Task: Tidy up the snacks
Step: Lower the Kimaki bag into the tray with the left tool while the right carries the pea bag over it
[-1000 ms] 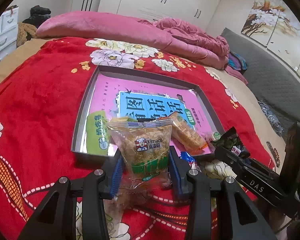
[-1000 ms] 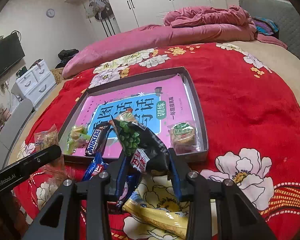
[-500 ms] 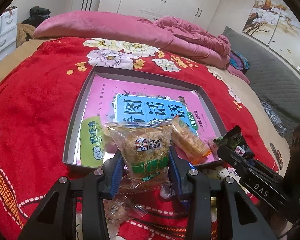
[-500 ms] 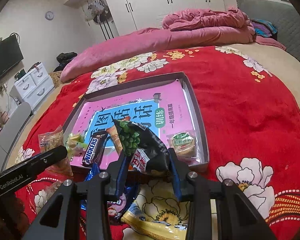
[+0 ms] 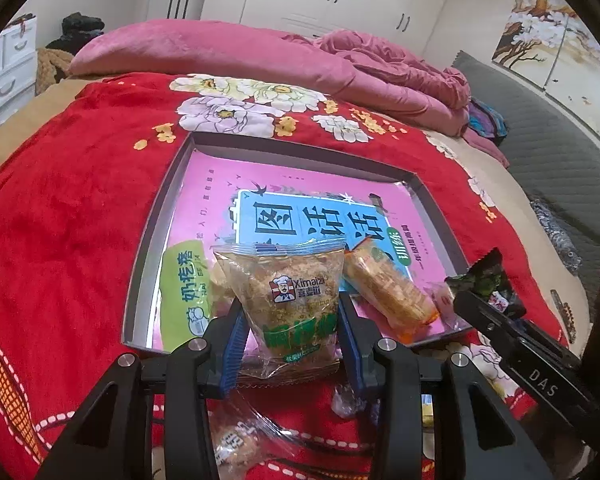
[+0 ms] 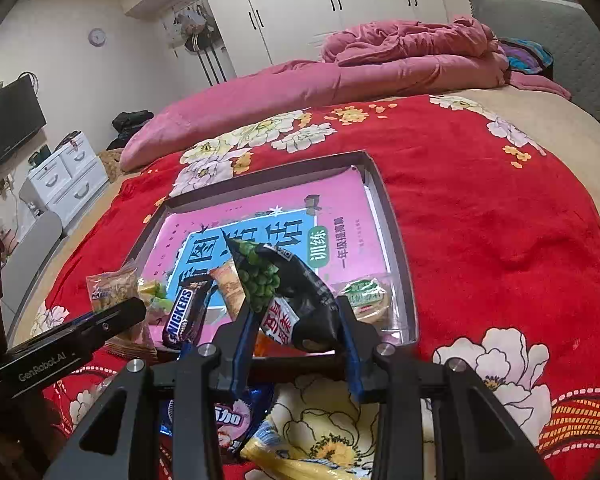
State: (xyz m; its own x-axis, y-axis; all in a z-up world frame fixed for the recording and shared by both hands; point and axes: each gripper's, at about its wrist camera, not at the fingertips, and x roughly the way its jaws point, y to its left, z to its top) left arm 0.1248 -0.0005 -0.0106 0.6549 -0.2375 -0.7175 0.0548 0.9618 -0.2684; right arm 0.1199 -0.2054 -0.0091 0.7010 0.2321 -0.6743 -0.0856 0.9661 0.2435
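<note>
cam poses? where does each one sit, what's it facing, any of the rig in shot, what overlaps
Left wrist: on the left claw, looking forward and down over the Ximaizi packet it grips, toward the tray; right claw's finger intrudes at right.
Right wrist: on the right claw, facing down past the black pea bag it grips; left claw's finger shows at left.
Shared: tray, pink book, red blanket, the other claw.

I see my clear floss-cake pack (image 5: 288,292) upright at the tray's (image 5: 148,240) six o'clock; black pea bag (image 6: 296,292) tilted alongside.
</note>
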